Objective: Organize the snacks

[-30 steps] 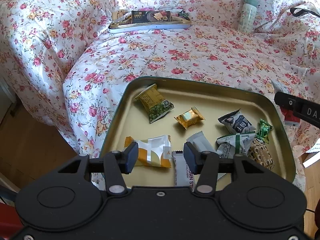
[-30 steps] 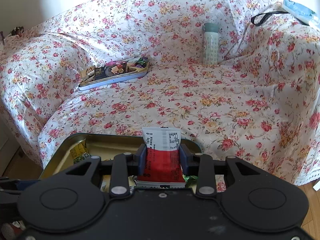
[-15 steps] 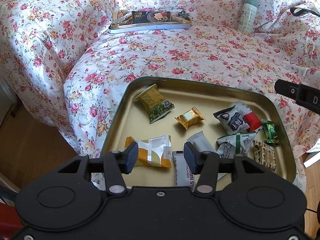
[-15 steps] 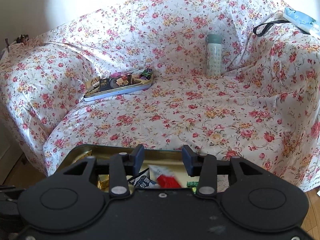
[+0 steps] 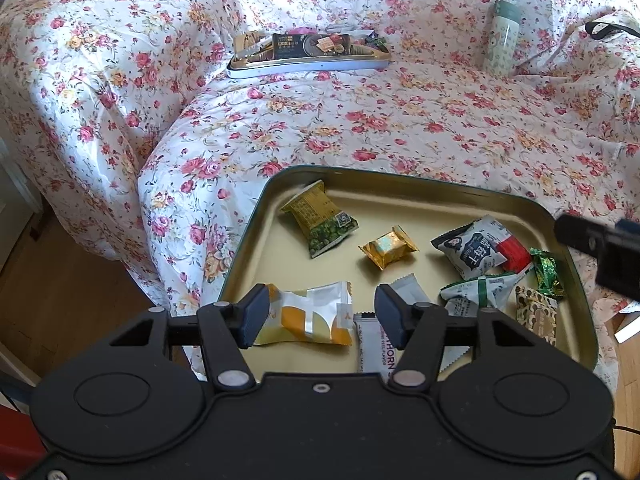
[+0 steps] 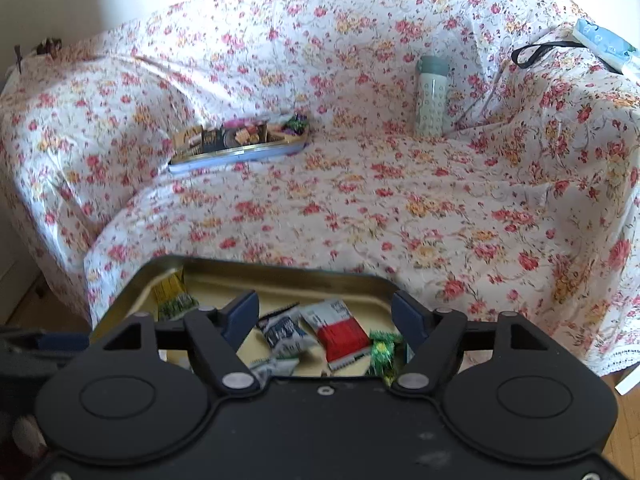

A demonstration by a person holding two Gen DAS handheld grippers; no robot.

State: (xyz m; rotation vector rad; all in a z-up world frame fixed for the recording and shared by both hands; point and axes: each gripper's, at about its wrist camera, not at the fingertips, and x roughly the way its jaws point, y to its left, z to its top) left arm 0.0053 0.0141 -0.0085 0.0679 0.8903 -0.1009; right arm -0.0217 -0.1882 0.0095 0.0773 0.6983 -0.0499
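Snacks are collecting in the gold tray (image 5: 472, 196); the right gripper (image 6: 325, 316), jaws just opening wide and empty, is hovering over the tray's far corner, its red packet (image 6: 343, 331) now lying there; the left gripper (image 5: 318, 316) is waiting half-open, holding nothing.

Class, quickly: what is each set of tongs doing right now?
Left tongs: open, holding nothing.
Right tongs: just opened, empty; red-and-white snack packet lies in the gold metal tray.
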